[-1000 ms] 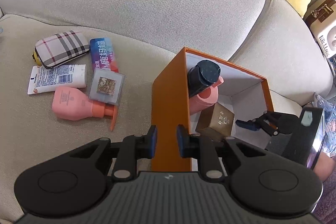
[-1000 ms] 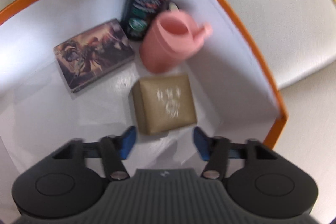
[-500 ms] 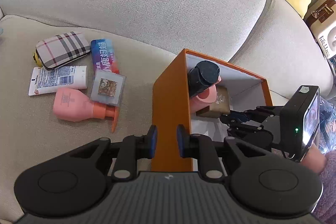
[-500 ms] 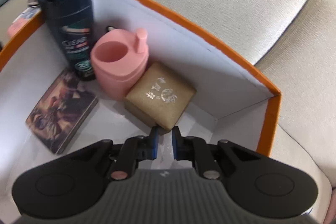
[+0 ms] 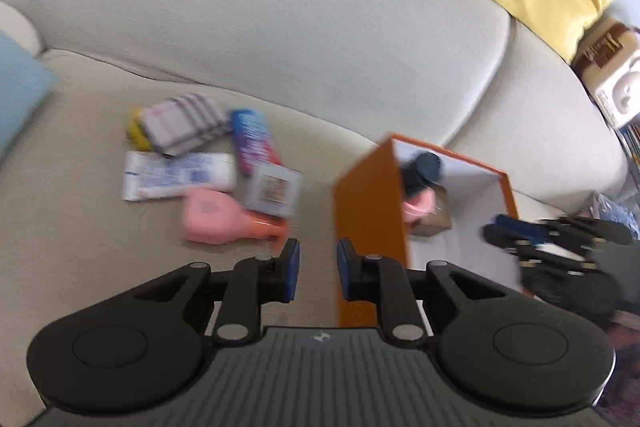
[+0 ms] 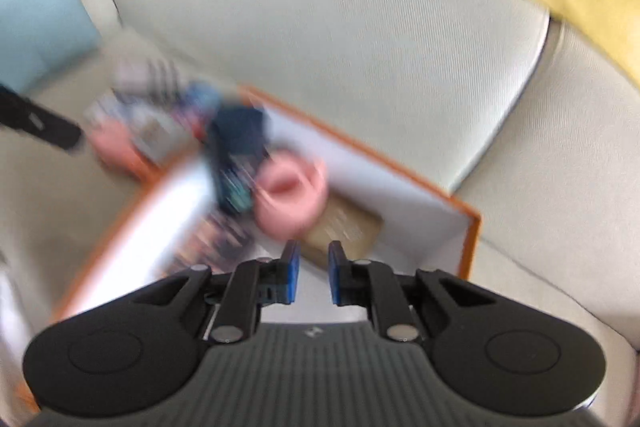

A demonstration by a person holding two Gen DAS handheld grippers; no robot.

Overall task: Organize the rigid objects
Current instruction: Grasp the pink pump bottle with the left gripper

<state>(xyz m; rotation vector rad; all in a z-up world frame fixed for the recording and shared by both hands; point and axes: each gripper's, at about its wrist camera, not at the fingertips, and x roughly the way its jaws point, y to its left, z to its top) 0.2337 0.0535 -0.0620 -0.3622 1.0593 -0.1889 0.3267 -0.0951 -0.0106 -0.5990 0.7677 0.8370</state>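
- Black and blue-padded, the left gripper (image 5: pixel 317 269) sits nearest the lens, its jaws drawn together with nothing between them; it hangs above the seat just beside the box's outer wall, which suggests it is between jobs rather than carrying.
- Closed and empty too is the right gripper (image 6: pixel 311 273), poised over the near edge of the orange box (image 5: pixel 366 223); from the left view it (image 5: pixel 516 237) shows at the box's right side. No item is pinched in it, so its hold looks already spent.
- Inside the box stand the sorted goods: a tan square box (image 6: pixel 344 229) closest, a pink cup (image 6: pixel 290 201) against it, a dark bottle (image 6: pixel 236 155) upright behind, and a flat picture case (image 6: pixel 212 243) lying on the floor. They are packed into one corner, probably to leave room for more.
- Farther off on the sofa cushion (image 5: pixel 80 219) lie the items not yet packed: a pink pump bottle (image 5: pixel 216 217), a clear square case (image 5: pixel 274 189), a white tube (image 5: pixel 176 175), a blue-and-red packet (image 5: pixel 252 139) and a plaid pouch (image 5: pixel 184 125). They cluster together within the left hand's reach, so the next pick likely comes from there.
- Motion blur hides finer detail.
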